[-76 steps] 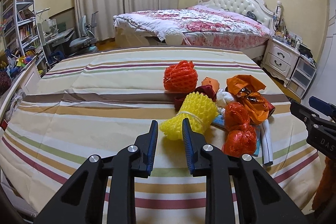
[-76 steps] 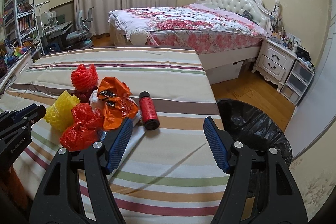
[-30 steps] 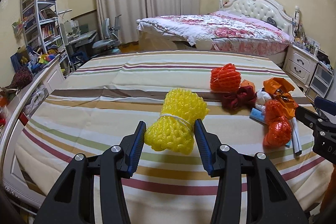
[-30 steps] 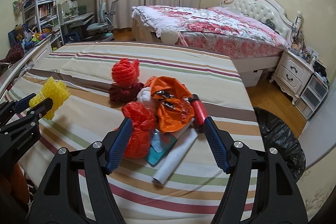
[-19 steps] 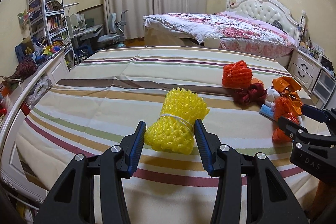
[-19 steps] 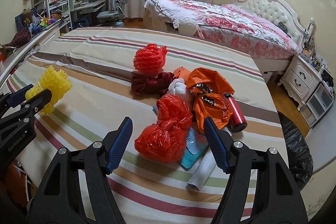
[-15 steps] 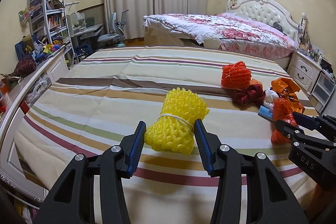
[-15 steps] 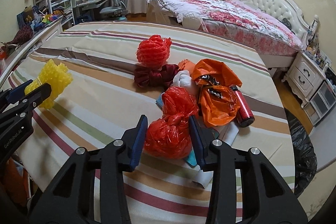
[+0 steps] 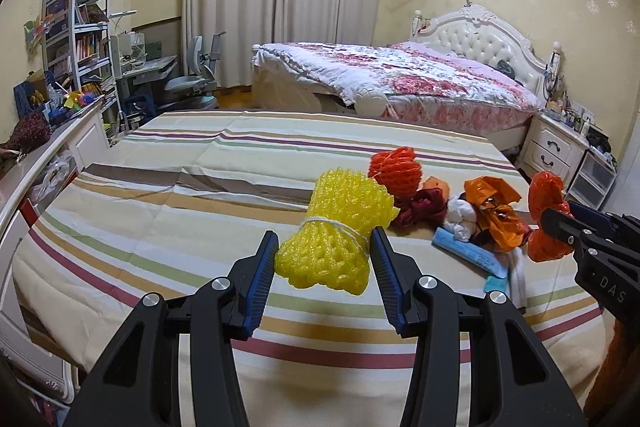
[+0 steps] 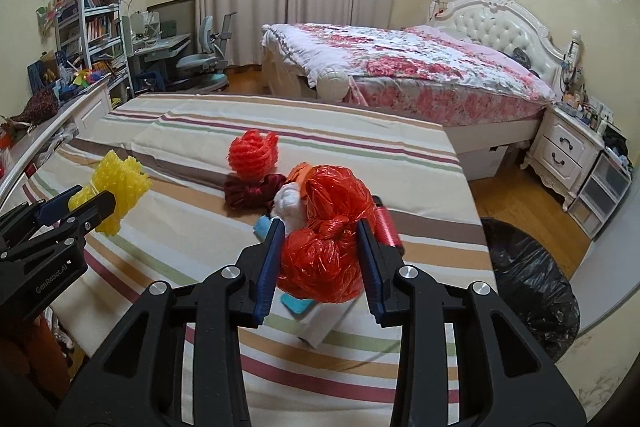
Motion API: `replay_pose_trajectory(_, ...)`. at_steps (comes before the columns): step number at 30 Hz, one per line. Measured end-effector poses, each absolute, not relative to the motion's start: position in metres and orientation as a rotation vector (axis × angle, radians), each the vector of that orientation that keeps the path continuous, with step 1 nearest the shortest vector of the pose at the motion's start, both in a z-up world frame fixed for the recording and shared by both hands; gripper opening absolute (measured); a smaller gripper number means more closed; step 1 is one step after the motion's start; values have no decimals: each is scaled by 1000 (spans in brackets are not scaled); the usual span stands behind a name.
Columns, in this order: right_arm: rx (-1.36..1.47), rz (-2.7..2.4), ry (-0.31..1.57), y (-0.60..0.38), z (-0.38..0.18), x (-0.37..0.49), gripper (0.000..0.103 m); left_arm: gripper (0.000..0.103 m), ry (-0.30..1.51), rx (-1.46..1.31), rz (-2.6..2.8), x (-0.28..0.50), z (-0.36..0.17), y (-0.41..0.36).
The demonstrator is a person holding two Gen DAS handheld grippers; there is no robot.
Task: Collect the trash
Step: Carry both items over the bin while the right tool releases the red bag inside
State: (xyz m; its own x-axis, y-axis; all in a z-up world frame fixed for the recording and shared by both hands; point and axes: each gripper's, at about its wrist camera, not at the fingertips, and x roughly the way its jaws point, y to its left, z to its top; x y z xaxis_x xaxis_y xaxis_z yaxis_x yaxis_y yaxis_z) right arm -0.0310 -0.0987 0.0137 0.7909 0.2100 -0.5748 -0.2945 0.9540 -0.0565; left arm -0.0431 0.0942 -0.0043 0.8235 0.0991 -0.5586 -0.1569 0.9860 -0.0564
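My left gripper (image 9: 324, 247) is shut on a yellow foam net bundle (image 9: 336, 227) tied with white string and holds it above the striped bed (image 9: 160, 195). In the right wrist view the right gripper (image 10: 320, 239) is shut on a knotted red plastic bag (image 10: 328, 211), lifted just over the trash pile. Still lying on the bed are an orange-red foam net (image 10: 252, 155), a dark red cloth (image 10: 248, 193), a white wad (image 10: 288, 201), a red can (image 10: 386, 223) and a blue packet (image 9: 468, 253). An orange bag (image 9: 492, 207) shows in the left wrist view.
A bin lined with a black bag (image 10: 528, 279) stands on the wooden floor right of the striped bed. Beyond are a floral bed (image 10: 400, 75), a white nightstand (image 10: 568, 151), a desk with a chair (image 10: 200, 63) and shelves (image 10: 88, 7) at the left.
The right gripper's jaws closed on the red plastic bag and raised it off the pile. The left gripper kept its hold on the yellow net and rose slightly.
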Motion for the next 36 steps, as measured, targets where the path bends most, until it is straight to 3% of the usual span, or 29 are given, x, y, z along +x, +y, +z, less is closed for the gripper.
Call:
replay_pose_trajectory(9, -109, 75, 568, -173, 23, -15, 36, 47, 532, -58, -5, -21, 16, 30)
replay_pose_trajectory(20, -15, -114, 628, -252, -5, 14, 36, 47, 544, -6, -184, 25, 14, -53)
replay_pose_trajectory(36, 100, -266, 676, -293, -29, 35, 36, 47, 603, 94, -325, 70, -7, -122)
